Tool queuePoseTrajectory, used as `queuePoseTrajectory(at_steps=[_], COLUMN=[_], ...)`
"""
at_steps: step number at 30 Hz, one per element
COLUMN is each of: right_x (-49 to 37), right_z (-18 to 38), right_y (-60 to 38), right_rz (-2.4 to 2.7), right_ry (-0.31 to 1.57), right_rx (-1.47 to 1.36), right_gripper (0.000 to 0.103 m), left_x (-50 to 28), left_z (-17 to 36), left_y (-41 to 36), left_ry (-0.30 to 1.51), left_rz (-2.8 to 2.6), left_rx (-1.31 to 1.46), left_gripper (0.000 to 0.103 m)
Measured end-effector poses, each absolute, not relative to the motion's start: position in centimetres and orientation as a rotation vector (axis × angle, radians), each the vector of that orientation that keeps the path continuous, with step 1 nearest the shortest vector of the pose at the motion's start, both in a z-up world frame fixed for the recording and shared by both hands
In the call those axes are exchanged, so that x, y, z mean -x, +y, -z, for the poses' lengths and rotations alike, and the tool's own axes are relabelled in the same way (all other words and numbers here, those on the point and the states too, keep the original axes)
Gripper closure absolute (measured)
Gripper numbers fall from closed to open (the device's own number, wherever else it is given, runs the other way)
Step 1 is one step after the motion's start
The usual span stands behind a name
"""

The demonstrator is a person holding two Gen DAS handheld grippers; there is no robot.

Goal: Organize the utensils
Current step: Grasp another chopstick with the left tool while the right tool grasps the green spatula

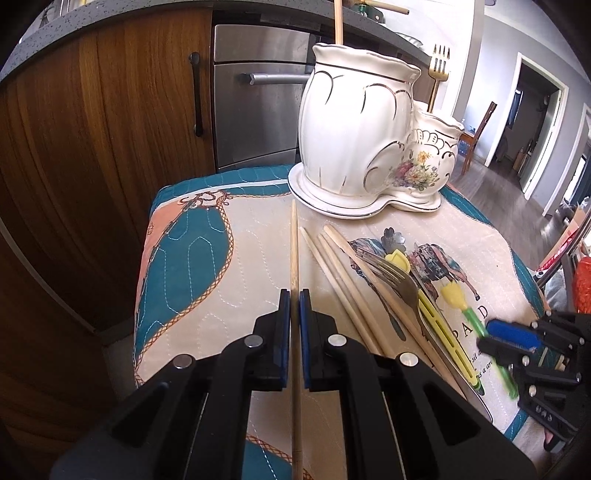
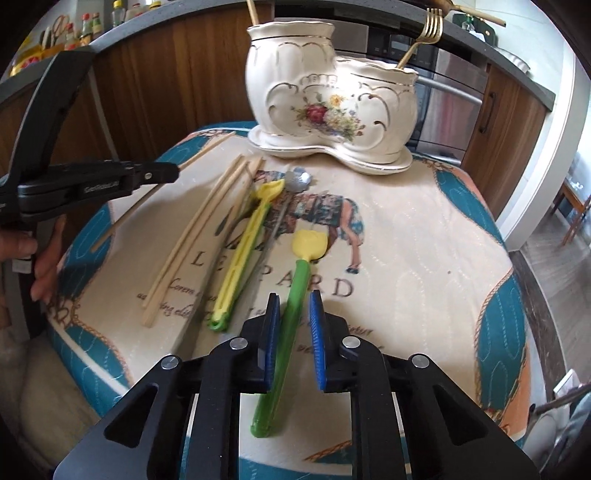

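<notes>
Pinching a single wooden chopstick [image 1: 294,254] between its blue pads, the left gripper [image 1: 294,299] hovers near the quilted mat's [image 1: 207,266] left edge; the right gripper [image 2: 293,299], jaws apart, straddles a green-handled spatula [image 2: 291,314], with the ceramic holder [image 2: 328,107] at the far edge

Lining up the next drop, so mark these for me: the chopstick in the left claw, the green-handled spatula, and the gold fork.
Chopstick [image 1: 294,251]: left wrist view, on the shaft ahead of the pads.
Green-handled spatula [image 2: 300,280]: right wrist view, on the green handle.
Gold fork [image 2: 432,26]: right wrist view, on the tines.
</notes>
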State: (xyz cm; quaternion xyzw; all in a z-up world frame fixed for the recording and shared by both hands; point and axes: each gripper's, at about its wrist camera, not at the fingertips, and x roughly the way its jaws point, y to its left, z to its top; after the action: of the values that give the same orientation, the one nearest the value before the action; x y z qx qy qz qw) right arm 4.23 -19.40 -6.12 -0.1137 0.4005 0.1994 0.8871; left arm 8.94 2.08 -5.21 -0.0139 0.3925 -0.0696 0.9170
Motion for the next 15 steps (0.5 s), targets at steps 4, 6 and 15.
queuePoseTrajectory(at_steps=[4, 6, 15], right_x=[-5.7, -6.0, -5.9], right_z=[6.0, 6.0, 6.0], right_y=[-20.1, -19.9, -19.9], right_rz=[-0.400, -0.390, -0.414], right_ry=[0.860, 0.859, 0.839], right_rx=[0.210, 0.228, 0.201], right_gripper=[0.086, 0.082, 0.093], left_x=[-8.9, -8.9, -8.8], left_z=[5.2, 5.3, 5.2], left_y=[2.1, 2.1, 2.1], left_ry=[0.807, 0.808, 0.798], left_rz=[0.143, 0.144, 0.139], left_rx=[0.028, 0.027, 0.029], left_gripper=[0.098, 0.098, 0.098])
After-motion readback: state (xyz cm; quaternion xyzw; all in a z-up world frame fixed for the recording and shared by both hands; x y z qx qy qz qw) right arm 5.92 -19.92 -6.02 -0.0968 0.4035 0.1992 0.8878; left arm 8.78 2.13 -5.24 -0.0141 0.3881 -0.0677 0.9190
